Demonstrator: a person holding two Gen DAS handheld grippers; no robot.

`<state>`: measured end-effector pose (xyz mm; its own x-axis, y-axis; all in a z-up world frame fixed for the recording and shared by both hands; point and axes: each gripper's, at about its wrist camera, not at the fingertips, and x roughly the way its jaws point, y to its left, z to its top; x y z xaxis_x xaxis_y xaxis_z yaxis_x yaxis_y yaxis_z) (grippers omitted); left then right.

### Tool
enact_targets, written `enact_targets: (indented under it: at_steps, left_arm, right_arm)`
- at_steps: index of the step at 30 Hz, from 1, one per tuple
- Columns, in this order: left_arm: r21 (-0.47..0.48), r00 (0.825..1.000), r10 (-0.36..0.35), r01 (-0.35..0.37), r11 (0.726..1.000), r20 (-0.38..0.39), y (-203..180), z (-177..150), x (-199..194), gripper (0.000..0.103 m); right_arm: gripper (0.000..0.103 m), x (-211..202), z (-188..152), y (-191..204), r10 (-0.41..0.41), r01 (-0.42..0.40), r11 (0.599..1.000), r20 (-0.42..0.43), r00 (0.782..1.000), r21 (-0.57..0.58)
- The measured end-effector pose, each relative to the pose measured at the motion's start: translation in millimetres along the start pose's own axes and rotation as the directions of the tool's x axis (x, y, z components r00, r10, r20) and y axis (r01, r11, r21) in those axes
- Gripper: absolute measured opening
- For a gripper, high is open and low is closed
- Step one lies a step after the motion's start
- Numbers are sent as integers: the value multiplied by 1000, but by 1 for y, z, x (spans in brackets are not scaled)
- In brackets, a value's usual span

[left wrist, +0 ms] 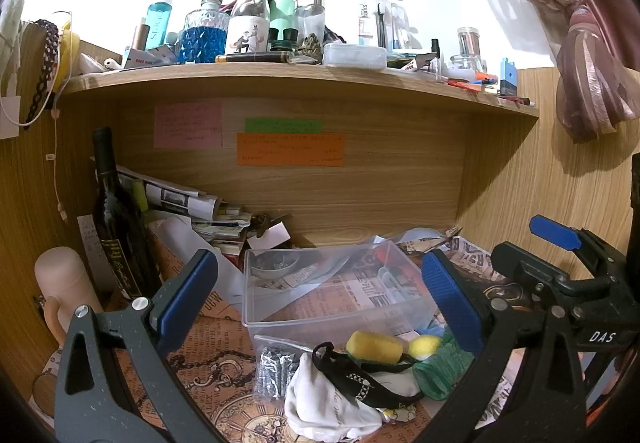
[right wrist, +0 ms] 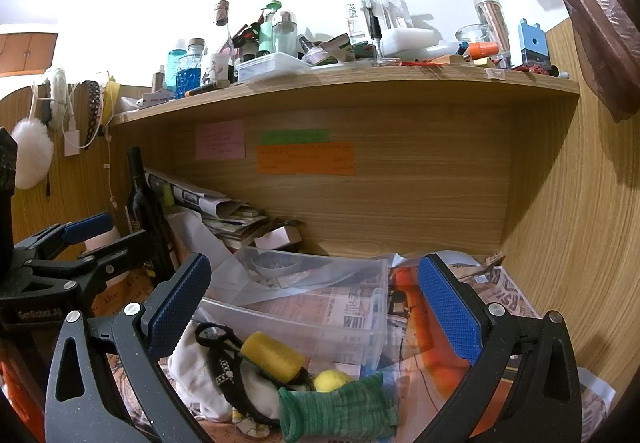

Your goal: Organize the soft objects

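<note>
A pile of soft things lies on the desk in front of a clear plastic bin point(left wrist: 320, 291) point(right wrist: 320, 307). It holds a yellow sponge roller point(left wrist: 374, 347) point(right wrist: 272, 357), a yellow ball point(left wrist: 425, 346) point(right wrist: 330, 380), a green knitted piece point(left wrist: 440, 367) point(right wrist: 340, 409), a white cloth point(left wrist: 324, 399) point(right wrist: 192, 371) and a black strap point(left wrist: 352, 375) point(right wrist: 224, 367). My left gripper point(left wrist: 320, 299) is open and empty above the pile. My right gripper point(right wrist: 316, 307) is open and empty above it too. The right gripper also shows in the left wrist view point(left wrist: 560, 275).
A dark wine bottle point(left wrist: 114, 219) and stacked papers point(left wrist: 192, 211) stand at the back left. A bag of silver pieces point(left wrist: 276, 367) lies left of the pile. A crowded shelf point(left wrist: 280, 77) hangs overhead. A wood wall point(right wrist: 568, 223) closes the right side.
</note>
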<state>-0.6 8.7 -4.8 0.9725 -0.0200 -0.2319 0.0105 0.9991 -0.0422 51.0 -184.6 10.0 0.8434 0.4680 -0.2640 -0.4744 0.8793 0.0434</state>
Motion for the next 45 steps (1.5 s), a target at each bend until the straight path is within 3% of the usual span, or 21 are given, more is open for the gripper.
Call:
enact_targets:
  at_steps: [32,38,45]
  left_arm:
    - [0,1000,1,-1,1000,-12,-6,-2,6,103]
    - [-25,995,-22,19,999,-102,3,-20,21,103]
    - [-31,970,-22,15,999,-240,16,-53,45,103]
  right_arm:
    - [103,7,-5,-3,10,-10,1000,-19,1000,7]
    - [103,23,-21,-8,28,-27,1000,-104,994,11]
    - [103,45,-45,-10,71,-68,997,-224,972,22]
